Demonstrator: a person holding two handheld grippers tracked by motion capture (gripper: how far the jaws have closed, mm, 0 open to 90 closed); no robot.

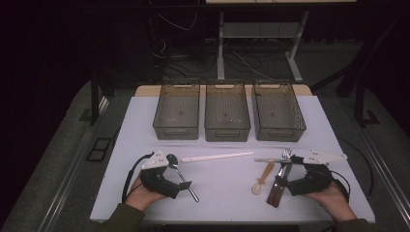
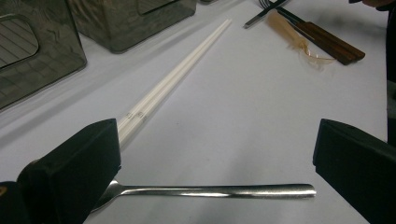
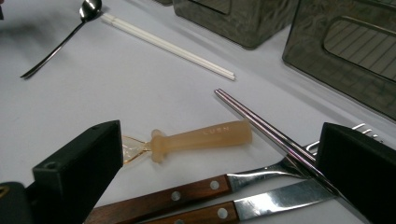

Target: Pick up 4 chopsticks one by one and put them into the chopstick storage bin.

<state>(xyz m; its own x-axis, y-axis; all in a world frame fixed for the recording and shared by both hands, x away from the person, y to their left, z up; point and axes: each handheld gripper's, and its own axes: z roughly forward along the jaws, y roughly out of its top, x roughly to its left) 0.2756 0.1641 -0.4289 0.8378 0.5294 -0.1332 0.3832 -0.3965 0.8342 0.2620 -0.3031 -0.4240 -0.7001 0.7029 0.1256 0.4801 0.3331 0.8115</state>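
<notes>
Steel gleamed on the white surface (image 1: pixel 227 183), where a metal spoon (image 1: pixel 181 176) lay just in front of the left tongs (image 1: pixel 186 185), its bowl toward twelve o'clock and its handle running toward five. In the left gripper view the spoon's handle (image 2: pixel 215 190) stretched across the gap between the two black jaws, which stood wide apart and pressed on nothing. A pair of white chopsticks (image 1: pixel 217 157) lay at about one o'clock from that spoon, pointing toward three.

The right tongs (image 1: pixel 280 181) were also spread wide and held nothing. Between and beneath their jaws, in the right gripper view, lay a wood-handled fork (image 3: pixel 196 186), a wood-handled knife (image 3: pixel 261 203), a pair of metal chopsticks (image 3: pixel 261 121) crossing over them, and a translucent amber spoon (image 3: pixel 201 137) at about ten o'clock from the fork. In the high view these pieces sat together at the right tongs' nine o'clock.

Three smoky, see-through bins (image 1: pixel 227 116) stood side by side at twelve o'clock, well apart from both hands.
</notes>
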